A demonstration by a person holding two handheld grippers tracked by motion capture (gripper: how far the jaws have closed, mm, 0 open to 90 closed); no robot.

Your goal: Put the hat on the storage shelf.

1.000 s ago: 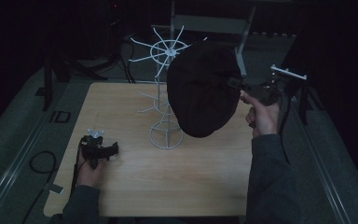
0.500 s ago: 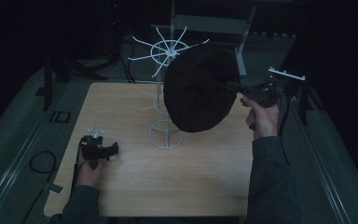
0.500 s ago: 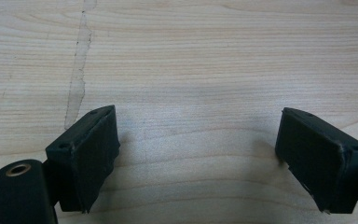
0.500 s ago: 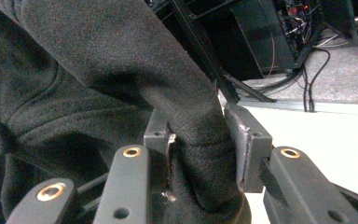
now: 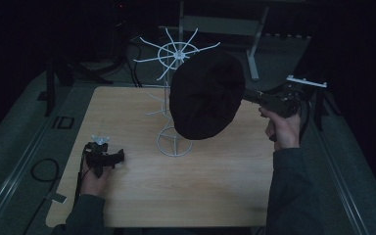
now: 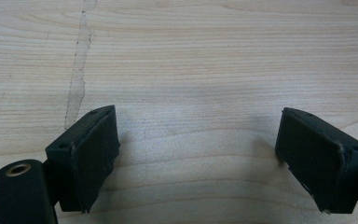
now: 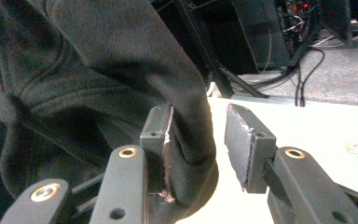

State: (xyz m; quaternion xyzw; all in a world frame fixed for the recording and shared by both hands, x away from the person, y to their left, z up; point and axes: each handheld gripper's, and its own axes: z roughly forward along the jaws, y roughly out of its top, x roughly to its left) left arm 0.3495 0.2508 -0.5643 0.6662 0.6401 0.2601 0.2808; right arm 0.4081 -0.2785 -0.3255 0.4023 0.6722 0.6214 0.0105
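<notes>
A black cap hangs from the white wire rack standing mid-table. My right gripper reaches level at the cap's right edge. In the right gripper view its jaws have just been opening: the cap's rim hangs between them against the left pad, and a gap shows before the right pad, so the right gripper is open. At the table's front left my left gripper rests low. The left gripper is open, with bare wood between its pads.
The rack's ring base sits on the wooden table. A metal stand and cables lie beyond the far edge. A faint pale streak marks the wood ahead of the left gripper.
The cap has shifted a little left, closer to the rack's pole. Both hands have hardly moved.
</notes>
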